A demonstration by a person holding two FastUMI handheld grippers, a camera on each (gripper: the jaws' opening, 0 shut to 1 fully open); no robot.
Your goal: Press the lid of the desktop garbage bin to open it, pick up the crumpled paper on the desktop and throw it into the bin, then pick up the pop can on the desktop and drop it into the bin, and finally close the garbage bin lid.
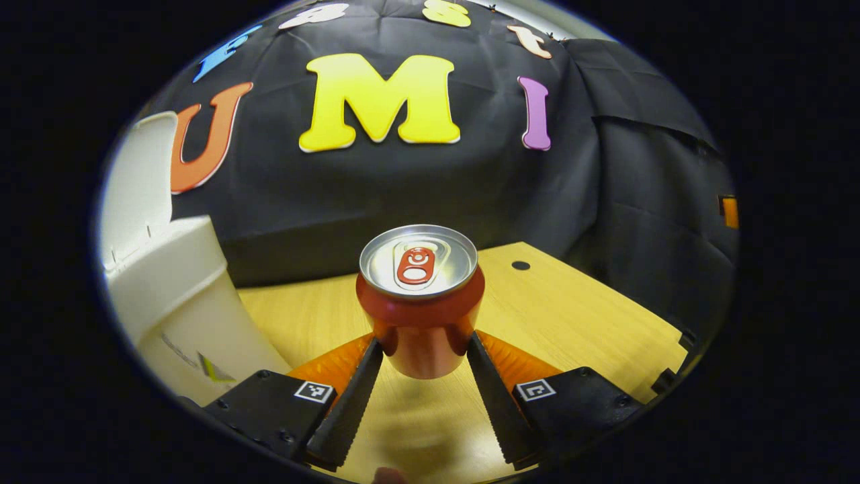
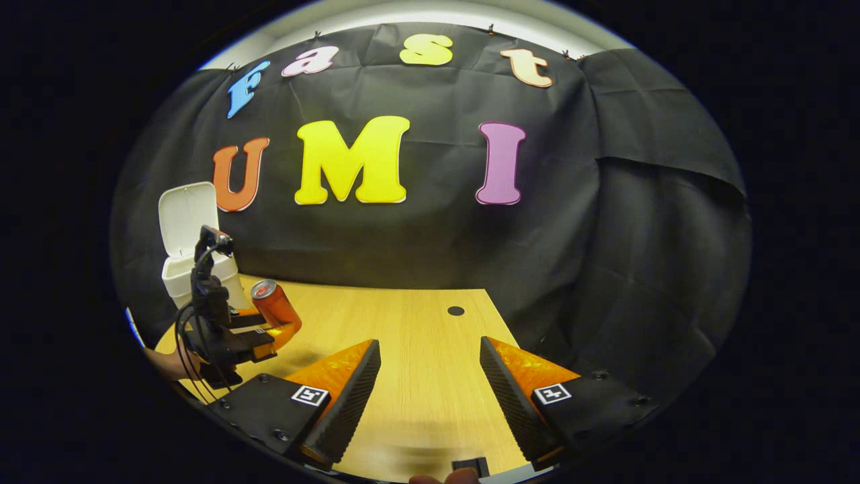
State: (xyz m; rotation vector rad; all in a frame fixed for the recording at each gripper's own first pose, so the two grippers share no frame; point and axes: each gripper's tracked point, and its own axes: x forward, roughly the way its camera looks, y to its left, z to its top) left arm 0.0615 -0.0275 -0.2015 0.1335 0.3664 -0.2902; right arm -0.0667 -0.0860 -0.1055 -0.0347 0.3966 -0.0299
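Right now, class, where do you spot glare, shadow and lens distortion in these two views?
Left gripper view: glare on the can top, its shadow on the table below, the bin bowed by the fisheye. Right gripper view: table edges curve, a soft shadow between the tongs.

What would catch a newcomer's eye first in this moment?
The red pop can, gripped between the left hand-held gripper fingers and lifted off the wooden desktop, dominates the left gripper view. To its left stands the white garbage bin, lid up. The right hand-held gripper hangs open above bare desk.

bin [image 1: 178, 302]: cut by edge | bin inside: hidden | can [image 1: 420, 302] base: hidden
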